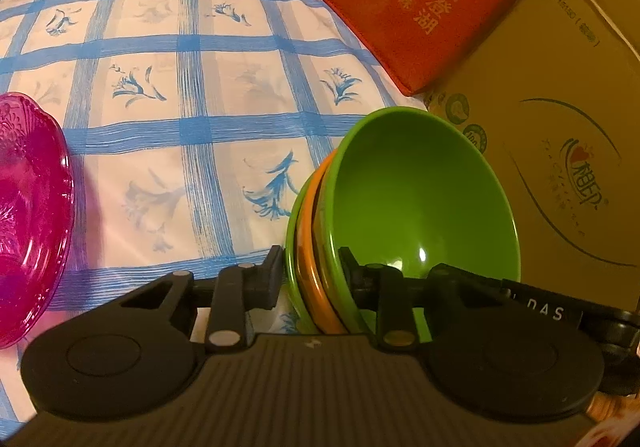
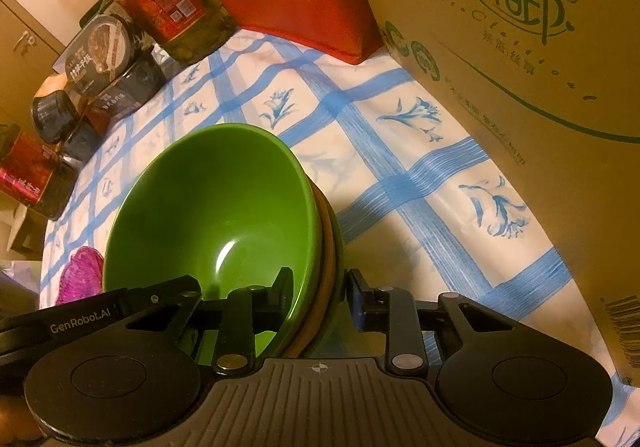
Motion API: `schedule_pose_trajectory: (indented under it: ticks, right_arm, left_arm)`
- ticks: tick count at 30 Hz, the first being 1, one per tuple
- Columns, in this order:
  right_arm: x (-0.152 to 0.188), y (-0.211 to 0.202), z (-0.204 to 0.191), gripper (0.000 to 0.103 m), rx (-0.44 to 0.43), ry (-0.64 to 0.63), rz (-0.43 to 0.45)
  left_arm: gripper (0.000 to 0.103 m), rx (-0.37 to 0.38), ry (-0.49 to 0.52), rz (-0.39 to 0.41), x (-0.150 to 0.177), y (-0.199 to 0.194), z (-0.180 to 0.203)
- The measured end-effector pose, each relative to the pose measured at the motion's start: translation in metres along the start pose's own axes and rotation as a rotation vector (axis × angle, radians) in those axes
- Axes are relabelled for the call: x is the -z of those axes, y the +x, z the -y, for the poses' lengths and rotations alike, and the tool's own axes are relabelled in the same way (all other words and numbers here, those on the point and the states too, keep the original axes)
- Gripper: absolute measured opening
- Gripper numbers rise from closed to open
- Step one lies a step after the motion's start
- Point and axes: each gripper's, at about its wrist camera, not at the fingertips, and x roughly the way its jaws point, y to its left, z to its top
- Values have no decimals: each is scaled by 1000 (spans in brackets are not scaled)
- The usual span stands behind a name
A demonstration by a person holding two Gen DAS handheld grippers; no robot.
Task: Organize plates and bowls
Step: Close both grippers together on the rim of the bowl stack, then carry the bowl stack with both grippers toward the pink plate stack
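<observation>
The stack of nested bowls (image 1: 400, 207) stands on the table, which is covered with a white tablecloth with blue checks and blue flowers (image 1: 180, 95), on the side where the cardboard box (image 1: 560, 127) stands. The stack has a green bowl (image 2: 216, 215) on the inside, an orange bowl (image 1: 316, 247) under it, and another green rim on the outside. Both grippers grip this stack at opposite sides of its rim. The left gripper (image 1: 312, 273) has one finger on the outer wall and the other finger inside the green bowl, and the jaws are clamped on the rims of the stack. The right gripper (image 2: 318, 297) does the same from the other side: one finger is inside the green bowl, the other one with a blue pad is at the outer wall, very close to it, but I cannot tell surely if this pad touches. In the left wrist view a pink transparent dish (image 1: 28, 215) with a relief pattern lies near the left edge of the table, well apart from the bowls. At the far edge there is a red bag with Chinese letters (image 1: 420, 3), leaning beside the cardboard box, then a large oil bottle (image 2: 168, 3) and several dark food boxes (image 2: 104, 59).
</observation>
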Motion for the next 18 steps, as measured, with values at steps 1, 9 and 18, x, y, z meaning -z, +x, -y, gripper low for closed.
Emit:
schedule_pose_trajectory:
  ticks: [1,9,18]
  right_arm:
    - [0,-1,0,28,-1,1,1]
    - [12,-13,-4,28,-7,-7,4]
    - [43,-40,-21,28,-23,-30,11]
  left_arm:
    - [25,-1,5,1,1,-1,1]
    - [25,3,2,6,12,-15,-2]
    - [25,-4,-11,28,42,-52,-11]
